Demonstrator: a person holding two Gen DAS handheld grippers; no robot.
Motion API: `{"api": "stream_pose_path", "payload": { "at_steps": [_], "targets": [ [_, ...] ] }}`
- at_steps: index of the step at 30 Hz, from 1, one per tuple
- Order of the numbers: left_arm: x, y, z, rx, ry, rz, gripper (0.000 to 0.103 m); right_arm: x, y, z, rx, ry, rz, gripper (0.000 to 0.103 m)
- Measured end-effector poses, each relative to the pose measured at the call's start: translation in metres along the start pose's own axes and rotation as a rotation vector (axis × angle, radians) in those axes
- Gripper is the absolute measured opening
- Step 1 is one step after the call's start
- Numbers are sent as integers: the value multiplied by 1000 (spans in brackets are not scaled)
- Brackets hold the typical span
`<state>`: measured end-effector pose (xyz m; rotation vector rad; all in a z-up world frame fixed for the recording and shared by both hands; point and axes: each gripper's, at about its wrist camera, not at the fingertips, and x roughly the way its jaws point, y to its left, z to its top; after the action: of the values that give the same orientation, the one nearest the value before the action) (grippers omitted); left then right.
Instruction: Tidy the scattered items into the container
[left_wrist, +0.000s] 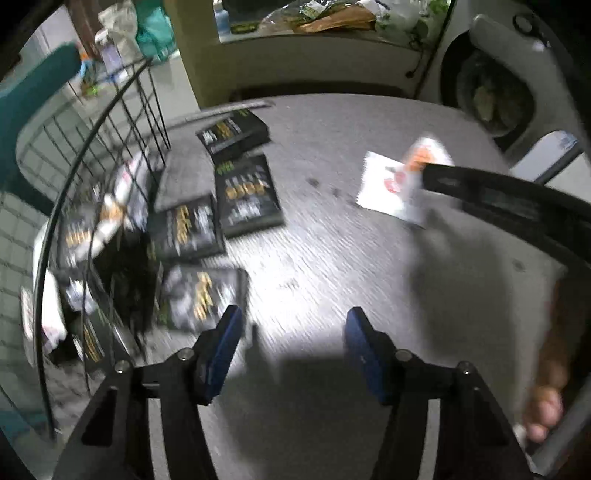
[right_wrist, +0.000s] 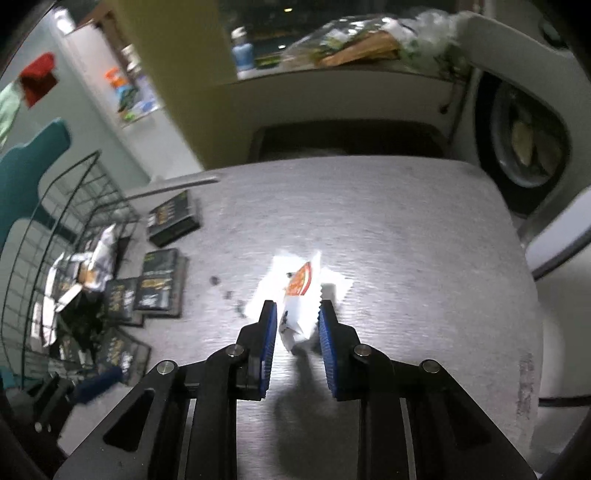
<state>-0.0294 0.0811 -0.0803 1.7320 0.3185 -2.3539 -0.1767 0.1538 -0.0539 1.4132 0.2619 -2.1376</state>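
White sachet (right_wrist: 295, 295) with red-orange print, crumpled, standing between my right fingers over the grey table (right_wrist: 406, 229).
Right gripper (right_wrist: 297, 314): jaws narrowed around the sachet, pads at its sides; firm contact unclear, blur. A second white packet (right_wrist: 334, 286) lies flat beneath. Left gripper (left_wrist: 291, 321): spread wide, nothing in it, near the black packets (left_wrist: 247, 192) beside the wire basket (left_wrist: 92, 155).

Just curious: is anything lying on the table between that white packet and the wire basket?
Yes. Dark booklets lie on the table in front of the wire basket, left of the white packet in the right gripper.
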Motion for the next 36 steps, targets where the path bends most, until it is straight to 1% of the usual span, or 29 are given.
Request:
{"api": "stream_pose_path", "payload": {
  "at_steps": [1, 2, 4, 8, 9, 11, 13, 15, 16, 17, 19, 22, 23, 24, 28, 31, 33, 36],
  "targets": [
    [-7, 3, -10, -14, -2, -17, 66, 0, 10, 0, -35, 8, 29, 24],
    [-12, 6, -18, -25, 0, -18, 69, 0, 22, -1, -83, 16, 68, 24],
    [-18, 15, -34, -72, 0, -14, 69, 1, 47, -5, -188, 36, 126, 24],
    [-21, 58, -72, -258, 13, -41, 69, 8, 94, -19, -367, 77, 169, 24],
    [-22, 70, -80, -307, 15, -42, 69, 8, 106, -26, -419, 81, 176, 24],
    [-24, 93, -95, -392, 4, -52, 69, 7, 120, -32, -473, 73, 188, 24],
    [-26, 98, -103, -415, 0, -30, 69, 6, 132, -37, -511, 69, 214, 25],
    [-27, 103, -105, -420, -3, -19, 69, 8, 145, -41, -551, 66, 235, 38],
    [-29, 103, -105, -419, -5, -20, 69, 10, 153, -44, -588, 67, 236, 48],
    [-30, 104, -106, -416, -6, -24, 69, 12, 160, -47, -626, 62, 225, 51],
    [-32, 105, -109, -406, -5, -21, 69, 18, 167, -50, -666, 66, 205, 51],
    [-29, 111, -110, -408, 2, -29, 69, 35, 176, -51, -701, 91, 169, 51],
    [-29, 114, -109, -415, 0, -34, 69, 38, 177, -52, -706, 92, 170, 52],
    [-30, 121, -108, -418, -2, -38, 70, 41, 178, -51, -696, 85, 184, 53],
    [-31, 123, -104, -423, -5, -40, 70, 46, 177, -52, -663, 111, 234, 53],
    [-30, 123, -102, -421, -1, -42, 69, 45, 174, -56, -650, 134, 248, 54],
    [-28, 121, -101, -422, 1, -48, 69, 44, 169, -60, -634, 153, 254, 51],
    [-29, 115, -98, -410, 2, -55, 69, 38, 149, -69, -560, 166, 265, 48]
  ]
}}
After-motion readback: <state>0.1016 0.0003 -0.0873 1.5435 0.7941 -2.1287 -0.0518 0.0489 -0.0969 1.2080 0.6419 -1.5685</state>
